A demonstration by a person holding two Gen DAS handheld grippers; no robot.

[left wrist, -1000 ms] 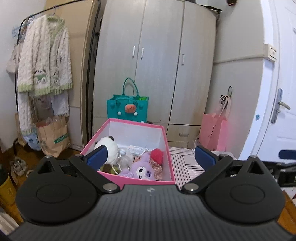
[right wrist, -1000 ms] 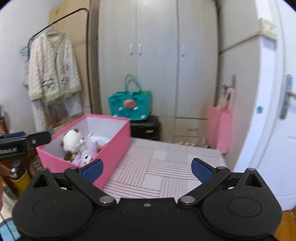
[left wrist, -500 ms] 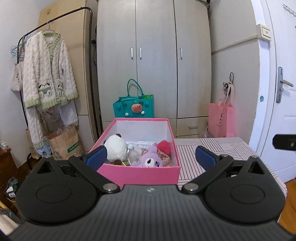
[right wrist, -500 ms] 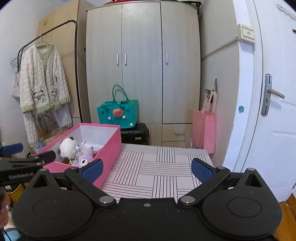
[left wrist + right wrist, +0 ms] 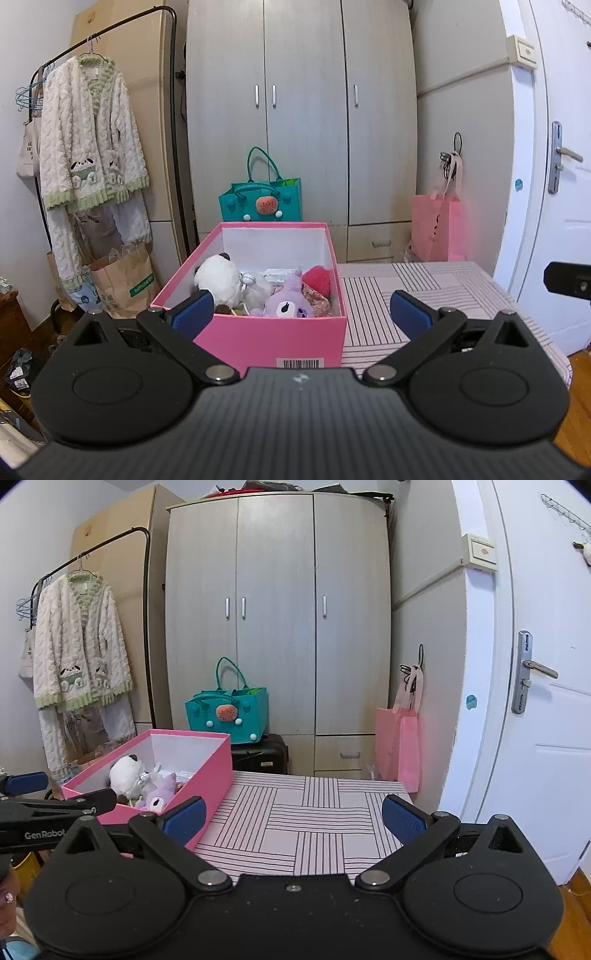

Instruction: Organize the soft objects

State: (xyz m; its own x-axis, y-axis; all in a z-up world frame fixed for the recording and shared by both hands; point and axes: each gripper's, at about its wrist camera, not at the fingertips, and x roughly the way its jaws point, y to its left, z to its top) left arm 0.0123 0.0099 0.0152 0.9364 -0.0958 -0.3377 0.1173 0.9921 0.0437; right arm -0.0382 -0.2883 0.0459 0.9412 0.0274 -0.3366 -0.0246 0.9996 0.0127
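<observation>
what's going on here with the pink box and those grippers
A person holds a two-finger gripper in each hand, and both are open and empty. The left gripper faces the pink box on the striped tablecloth. Inside lie a white plush, a purple plush and a red pompom. The right gripper hovers over bare cloth beside the box. Nothing is being gripped.

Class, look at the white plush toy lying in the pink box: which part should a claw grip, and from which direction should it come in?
Grip the white plush toy across its rounded head, coming down from above. The pink box walls block any side approach, and the head sits highest at the left, clear of the purple plush toy. The left claw, open, is nearest.
</observation>
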